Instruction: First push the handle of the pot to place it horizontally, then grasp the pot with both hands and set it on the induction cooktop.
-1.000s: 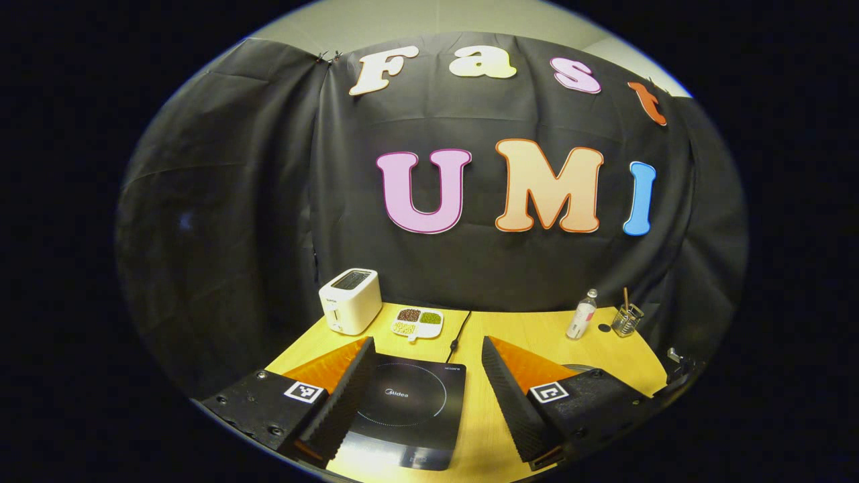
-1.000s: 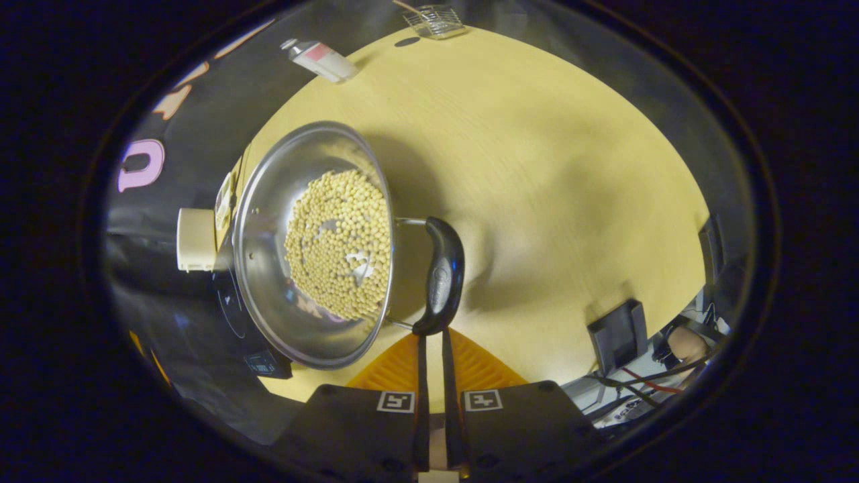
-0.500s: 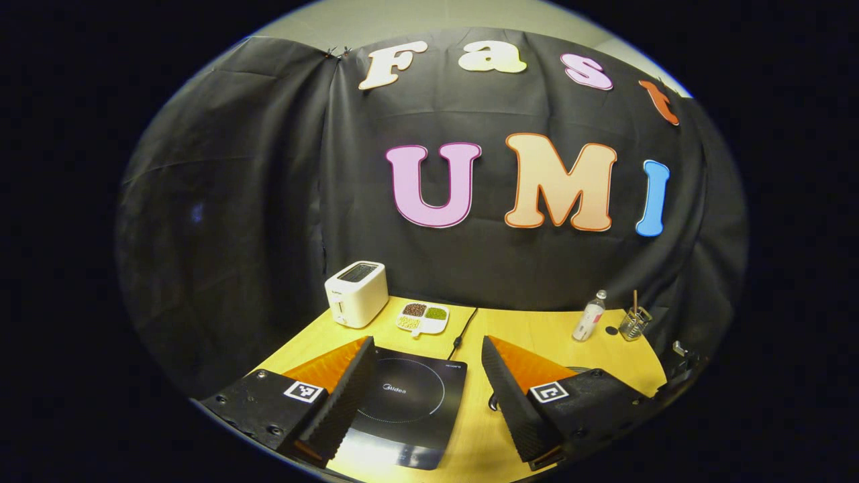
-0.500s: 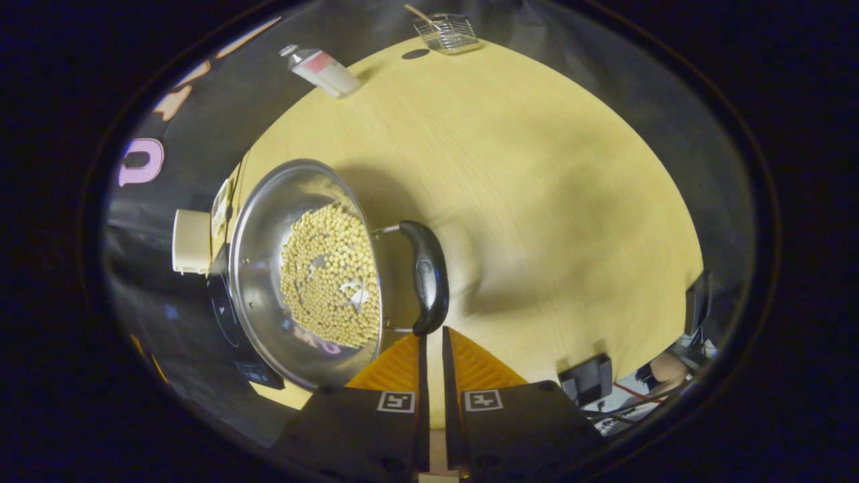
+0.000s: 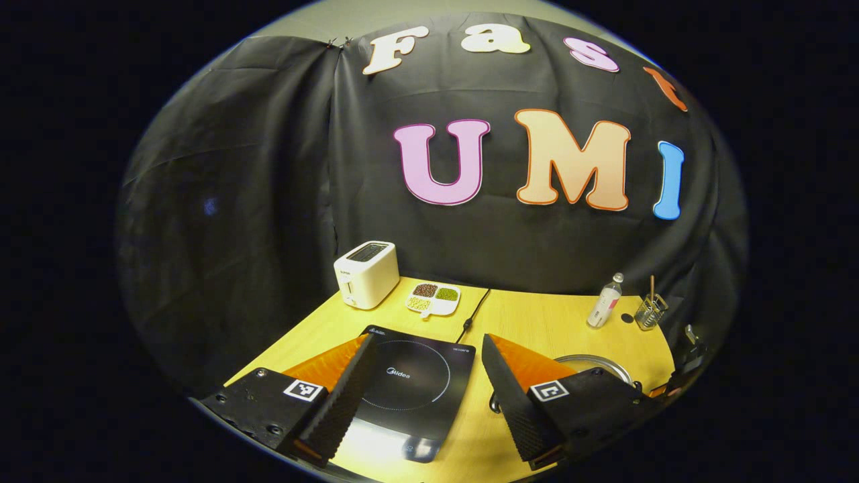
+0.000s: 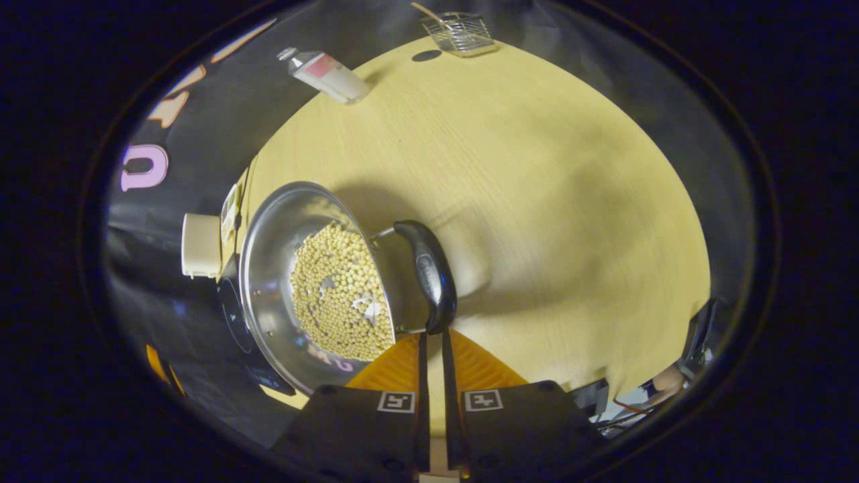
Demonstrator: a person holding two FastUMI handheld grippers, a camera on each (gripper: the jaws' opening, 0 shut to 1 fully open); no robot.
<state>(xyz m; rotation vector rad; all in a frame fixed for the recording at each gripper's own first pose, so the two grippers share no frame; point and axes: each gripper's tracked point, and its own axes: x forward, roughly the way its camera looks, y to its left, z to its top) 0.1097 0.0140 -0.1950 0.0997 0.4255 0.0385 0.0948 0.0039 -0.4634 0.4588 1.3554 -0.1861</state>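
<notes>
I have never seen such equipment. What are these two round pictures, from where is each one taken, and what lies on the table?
A person holds a two-finger gripper in each hand, and a fisheye camera rides on each, looking along its fingers.

In the left gripper view, the left gripper is open above the yellow table. Between its fingers lies the induction cooktop. Behind it stand a toaster, a divided dish of beans, a bottle and a wire holder.

The right gripper view looks down on the steel pot, filled with pale beans. The right gripper has its fingers almost together, their tips at the end of the black pot handle. It holds nothing.
</notes>
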